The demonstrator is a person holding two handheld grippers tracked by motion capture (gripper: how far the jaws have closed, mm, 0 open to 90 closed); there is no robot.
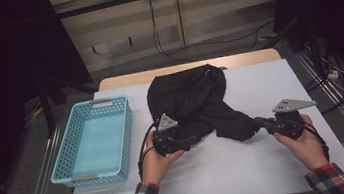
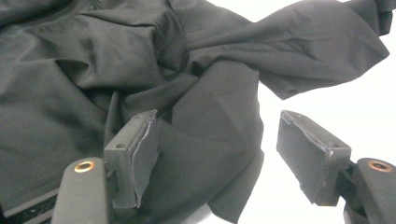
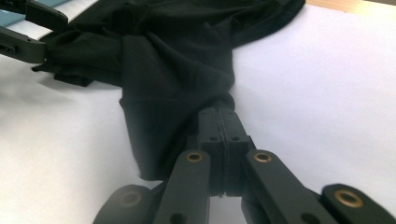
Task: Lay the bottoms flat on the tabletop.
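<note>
Item 1: crumpled black fabric garment (image 1: 188,102). Lies at the centre of the high view on the white-covered tabletop (image 1: 269,165), its bulk bunched toward the upper middle and two lobes trailing down toward the hands. In my reading, the spread between the two pick-up points suits stretching the cloth flat or folding it.

Item 2: right hand-held gripper (image 1: 259,124). At centre right of the high view, held low and nearly level. In the right gripper view its jaws meet, clamped together on a gathered corner of the garment (image 3: 177,93); the cloth draws taut from that pinch, apparently to anchor this end.

Item 3: left hand-held gripper (image 2: 215,154). At lower centre left of the high view (image 1: 190,139), pointing into the near lobe. In the left gripper view the jaws stand apart with a fold of the cloth lying between them, the left pad against it and the right pad clear over bare tabletop; no grip is made. It looks set to take a second hold.

Item 4: light blue perforated plastic basket (image 1: 72,140). At the left of the high view, near the garment but apart from it; nothing lies in it. Probably the receiving container.
</note>
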